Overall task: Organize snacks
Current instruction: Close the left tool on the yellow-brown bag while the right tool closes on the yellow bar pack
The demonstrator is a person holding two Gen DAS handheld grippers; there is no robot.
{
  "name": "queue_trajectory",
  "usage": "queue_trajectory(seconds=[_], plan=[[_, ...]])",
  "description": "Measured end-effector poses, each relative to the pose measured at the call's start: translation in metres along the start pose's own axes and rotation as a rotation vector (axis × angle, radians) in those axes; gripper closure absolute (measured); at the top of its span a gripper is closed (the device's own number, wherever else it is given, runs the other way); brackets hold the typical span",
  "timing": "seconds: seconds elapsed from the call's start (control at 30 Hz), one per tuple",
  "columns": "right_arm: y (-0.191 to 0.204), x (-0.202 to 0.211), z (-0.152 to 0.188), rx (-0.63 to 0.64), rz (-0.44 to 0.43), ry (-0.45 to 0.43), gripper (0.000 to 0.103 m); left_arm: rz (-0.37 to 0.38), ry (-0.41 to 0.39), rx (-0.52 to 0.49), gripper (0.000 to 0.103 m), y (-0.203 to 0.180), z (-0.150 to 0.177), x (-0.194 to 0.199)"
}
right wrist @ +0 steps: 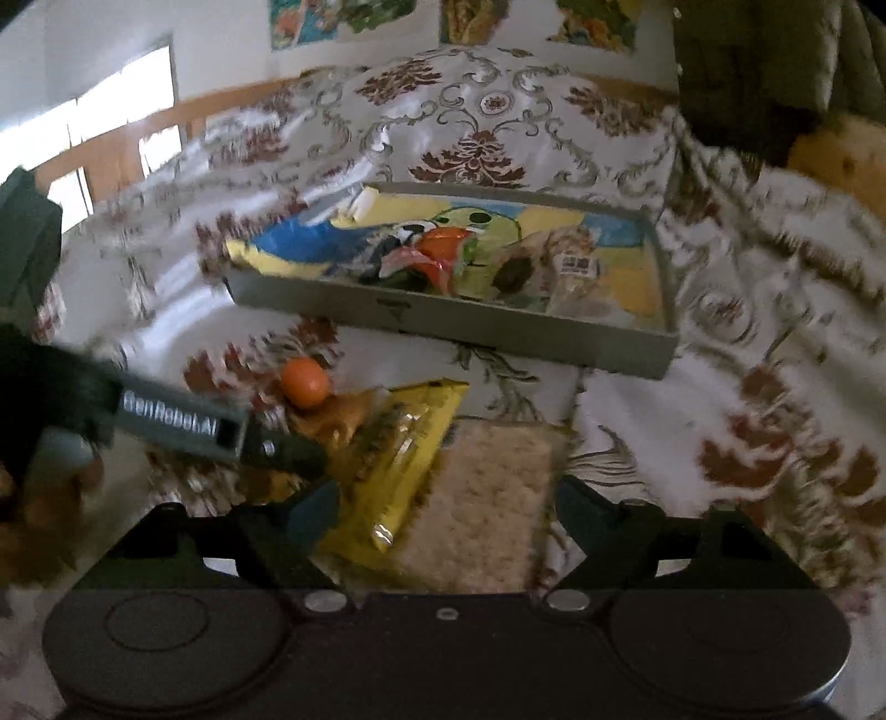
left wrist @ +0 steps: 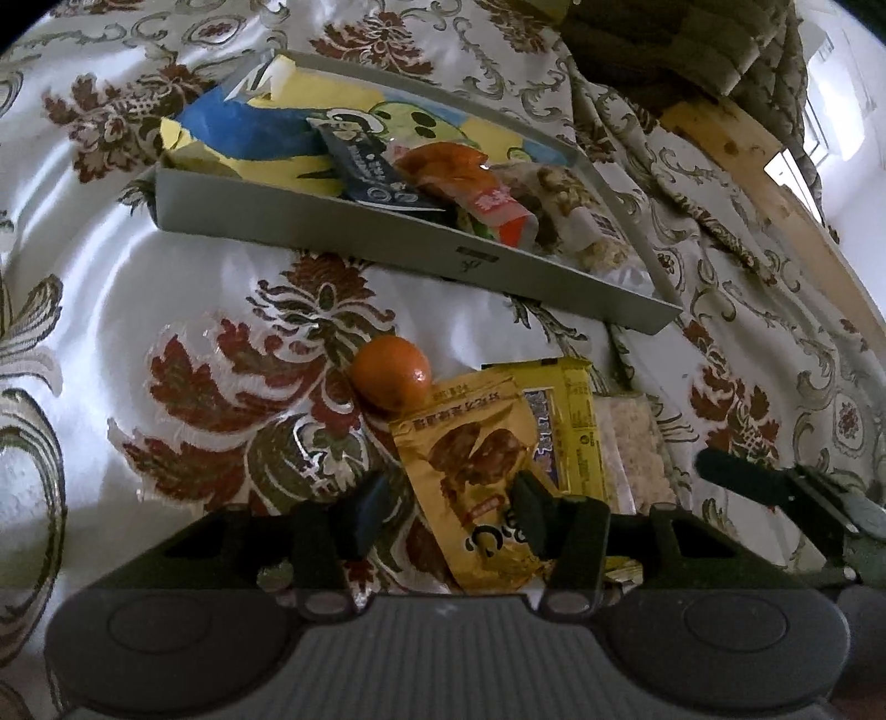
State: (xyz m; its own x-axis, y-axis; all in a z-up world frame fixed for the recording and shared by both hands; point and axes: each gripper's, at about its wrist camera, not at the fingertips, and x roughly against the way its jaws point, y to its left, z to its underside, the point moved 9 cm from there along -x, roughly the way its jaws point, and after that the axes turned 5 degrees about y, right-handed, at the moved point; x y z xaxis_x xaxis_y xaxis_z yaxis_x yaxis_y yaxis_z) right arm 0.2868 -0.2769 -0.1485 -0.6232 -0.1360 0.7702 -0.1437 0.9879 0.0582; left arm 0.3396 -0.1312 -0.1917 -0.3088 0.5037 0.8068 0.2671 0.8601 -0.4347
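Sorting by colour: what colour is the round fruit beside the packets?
Orange, clearest in the left wrist view.

bedspread (left wrist: 166, 288): glossy woven cloth | tray (left wrist: 343, 221): matt grey | gold pouch (left wrist: 470, 459): shiny foil

A home bedroom is indicated. A bed is covered by a satin bedspread (left wrist: 166, 288) woven with red and olive damask flowers, edged by a wooden bed frame (left wrist: 775, 188). Colourful pictures (right wrist: 343, 16) are taped to a white wall, and daylight is admitted through a window (right wrist: 127, 99).
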Motion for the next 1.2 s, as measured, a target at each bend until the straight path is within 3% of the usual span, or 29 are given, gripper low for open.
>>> queue_trajectory(seconds=[0.13,0.23,0.43,0.73,0.93,1.2], plan=[[-0.004,-0.009,-0.008,-0.075,-0.066,0.007,0.029,0.003,-0.006,0.002,0.047,0.001,0.002,0.001],[-0.003,-0.017,-0.011,-0.094,-0.107,0.012,0.047,0.010,-0.009,0.014,0.046,0.003,0.003,0.003],[0.005,-0.031,-0.015,-0.092,-0.164,0.035,0.059,0.028,-0.020,0.067,0.046,0.009,0.007,0.009],[0.011,-0.031,-0.016,-0.191,-0.285,0.059,0.075,0.016,-0.033,0.115,0.046,0.019,0.013,0.024],[0.018,-0.029,-0.018,-0.209,-0.334,0.061,0.076,-0.013,-0.019,0.142,0.054,0.029,0.019,0.035],[0.026,-0.033,-0.015,-0.179,-0.317,0.069,0.075,0.046,-0.059,0.190,0.026,0.029,0.015,0.046]])
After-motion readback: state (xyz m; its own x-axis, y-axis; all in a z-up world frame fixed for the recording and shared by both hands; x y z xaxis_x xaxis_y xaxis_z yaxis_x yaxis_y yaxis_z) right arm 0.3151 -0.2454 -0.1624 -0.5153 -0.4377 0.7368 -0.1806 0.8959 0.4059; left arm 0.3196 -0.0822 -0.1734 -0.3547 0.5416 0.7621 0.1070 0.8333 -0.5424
